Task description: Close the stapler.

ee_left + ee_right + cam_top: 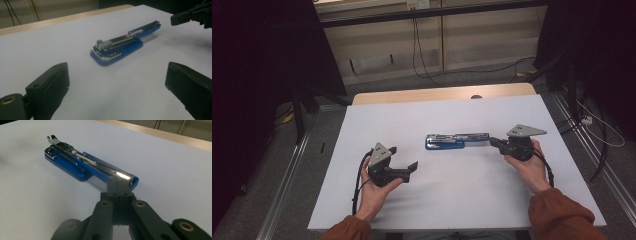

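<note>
Here the blue stapler [456,140] lies flat on the white tabletop [452,200], a little toward its right edge and roughly midway between the near and far edges, its length running left to right. It is swung open: the broad blue base sits at the left end, and the metal magazine arm stretches out to the right, its far tip raised slightly off the surface in the left gripper view [125,43]. The chrome channel of the magazine faces up and catches the light in the right gripper view [82,161].

At the stapler's right-hand tip sits the right gripper [498,142], held in the person's right hand [529,167]. Its jaws are pressed together, and their joined tips meet the end of the magazine arm; whether they pinch any part of it cannot be told, as they seem closed against each other with the tip just in front [119,185].

The left gripper [404,160] is well apart from the stapler, nearer the left and near edges, held in the left hand [374,192]. Its jaws stand wide apart with nothing between them, pointed toward the stapler's base.

Beyond the far edge a strip of bare wood [412,95] shows.
</note>
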`<state>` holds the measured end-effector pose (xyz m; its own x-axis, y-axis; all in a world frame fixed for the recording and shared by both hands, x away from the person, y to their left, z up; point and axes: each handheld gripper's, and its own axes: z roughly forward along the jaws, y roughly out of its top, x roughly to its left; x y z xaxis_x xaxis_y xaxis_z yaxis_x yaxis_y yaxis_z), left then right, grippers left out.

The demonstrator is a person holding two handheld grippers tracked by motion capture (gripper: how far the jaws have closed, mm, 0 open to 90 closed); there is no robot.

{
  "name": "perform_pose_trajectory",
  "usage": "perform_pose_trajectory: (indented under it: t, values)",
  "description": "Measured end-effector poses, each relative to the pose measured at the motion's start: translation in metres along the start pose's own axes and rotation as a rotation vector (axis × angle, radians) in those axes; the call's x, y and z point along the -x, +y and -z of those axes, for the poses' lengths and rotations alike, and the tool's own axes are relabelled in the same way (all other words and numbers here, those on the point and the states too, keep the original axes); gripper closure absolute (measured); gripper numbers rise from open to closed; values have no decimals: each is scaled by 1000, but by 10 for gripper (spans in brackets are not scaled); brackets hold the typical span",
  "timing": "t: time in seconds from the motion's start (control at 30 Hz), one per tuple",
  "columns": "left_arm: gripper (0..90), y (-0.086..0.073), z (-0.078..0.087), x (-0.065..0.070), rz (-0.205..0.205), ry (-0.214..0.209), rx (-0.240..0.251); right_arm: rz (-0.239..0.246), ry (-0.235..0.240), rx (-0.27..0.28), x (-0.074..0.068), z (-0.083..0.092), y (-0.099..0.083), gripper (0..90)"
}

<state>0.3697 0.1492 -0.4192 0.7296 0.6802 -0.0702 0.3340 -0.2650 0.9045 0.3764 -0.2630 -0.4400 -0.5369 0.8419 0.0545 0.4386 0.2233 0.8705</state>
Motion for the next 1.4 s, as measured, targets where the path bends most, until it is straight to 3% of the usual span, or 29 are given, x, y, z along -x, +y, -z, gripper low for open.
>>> perform_pose_trajectory:
  t: [0.1, 0.27, 0.6, 0.67, 0.83, 1.07, 1.27, 1.4]
  values:
    - [77, 8, -12, 4, -9, -10, -16, 1, 1, -9, 0, -2, -1, 900]
    - [97, 21, -30, 5, -22, -15, 17, 3, 2, -2, 2, -2, -2, 900]
    - [143, 25, -52, -2, -19, -8, 24, 15, 14, -11, 0, -6, -2, 900]
    - [171, 24, -58, -4, -27, -8, 32, 16, 20, -12, -1, -7, -2, 900]
    - [218, 21, -75, -8, -35, 13, -18, 20, 27, -19, -1, -8, -3, 900]
    - [319, 28, -86, -11, -15, 0, -23, 13, 24, -23, -1, -8, -4, 900]
    - [433, 30, -94, -16, -13, 22, -32, 10, 22, -29, -1, -9, -4, 900]
    - [508, 27, -97, -17, -7, -3, -42, 8, 7, -45, 0, -10, -6, 900]
